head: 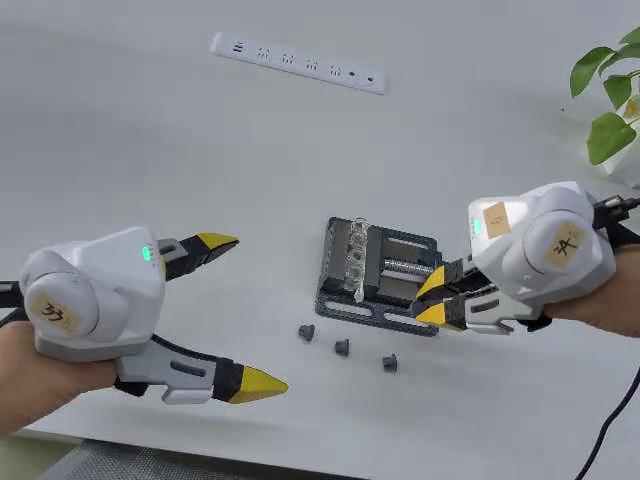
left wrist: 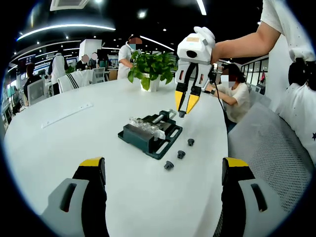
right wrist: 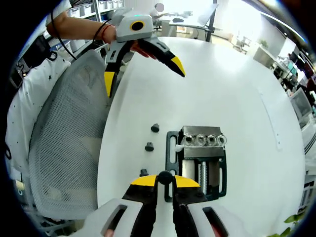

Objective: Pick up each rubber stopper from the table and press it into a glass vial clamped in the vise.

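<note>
A dark vise (head: 384, 300) stands mid-table with a row of clear glass vials (head: 355, 258) clamped in it; the vials (right wrist: 202, 140) look uncapped. Three dark rubber stoppers (head: 342, 347) lie in a line on the table just in front of the vise. My right gripper (head: 431, 300) hovers at the vise's right front corner, shut on a small dark rubber stopper (right wrist: 165, 177) held between its yellow tips. My left gripper (head: 243, 312) hangs wide open and empty to the left of the vise (left wrist: 150, 133), well apart from the stoppers (left wrist: 181, 154).
A white power strip (head: 298, 62) lies at the far side of the table. A potted plant (head: 608, 90) stands at the right edge. A mesh chair (right wrist: 64, 148) sits by the near table edge, and a black cable (head: 615, 425) trails at lower right.
</note>
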Demonstrator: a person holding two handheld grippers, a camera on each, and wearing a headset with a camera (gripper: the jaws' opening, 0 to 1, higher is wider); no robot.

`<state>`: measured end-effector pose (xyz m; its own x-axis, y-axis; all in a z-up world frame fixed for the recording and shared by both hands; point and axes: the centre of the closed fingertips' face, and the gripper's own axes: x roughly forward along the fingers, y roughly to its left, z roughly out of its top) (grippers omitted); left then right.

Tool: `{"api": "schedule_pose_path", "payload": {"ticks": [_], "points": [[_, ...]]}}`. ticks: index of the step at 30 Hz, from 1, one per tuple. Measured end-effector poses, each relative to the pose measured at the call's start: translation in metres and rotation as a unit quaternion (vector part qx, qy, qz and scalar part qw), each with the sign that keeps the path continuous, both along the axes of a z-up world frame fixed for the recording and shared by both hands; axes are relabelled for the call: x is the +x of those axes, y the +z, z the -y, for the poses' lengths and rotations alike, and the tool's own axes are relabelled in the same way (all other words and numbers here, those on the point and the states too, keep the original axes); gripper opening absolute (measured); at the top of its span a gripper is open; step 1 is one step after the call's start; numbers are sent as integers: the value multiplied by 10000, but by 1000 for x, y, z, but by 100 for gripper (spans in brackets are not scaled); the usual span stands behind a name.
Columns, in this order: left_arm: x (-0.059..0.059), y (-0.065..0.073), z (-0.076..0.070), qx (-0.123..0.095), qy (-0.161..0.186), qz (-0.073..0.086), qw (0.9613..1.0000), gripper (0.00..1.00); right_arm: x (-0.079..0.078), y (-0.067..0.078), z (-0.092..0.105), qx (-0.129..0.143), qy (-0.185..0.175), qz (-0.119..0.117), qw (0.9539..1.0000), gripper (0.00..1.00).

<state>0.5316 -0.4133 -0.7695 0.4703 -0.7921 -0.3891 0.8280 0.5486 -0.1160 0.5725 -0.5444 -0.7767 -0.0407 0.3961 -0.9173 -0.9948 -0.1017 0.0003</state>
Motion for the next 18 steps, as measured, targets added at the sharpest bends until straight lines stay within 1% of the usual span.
{"api": "schedule_pose_path", "payload": {"ticks": [6,10,12,18], "points": [[0,-1,-2,-21,12,0,10000,98,15,9,-8,-65,148,124,9998,6],[1,-1,-2,-34,16,-5,10000,98,27,12,-14,-86,222,183,9996,6],[0,-1,-2,-31,1,-4,10000,98,35,12,-17,-93,242,209,9994,6],[1,-3,-2,-56,16,-32,10000,98,53,16,-30,-53,268,246,9993,6]]}}
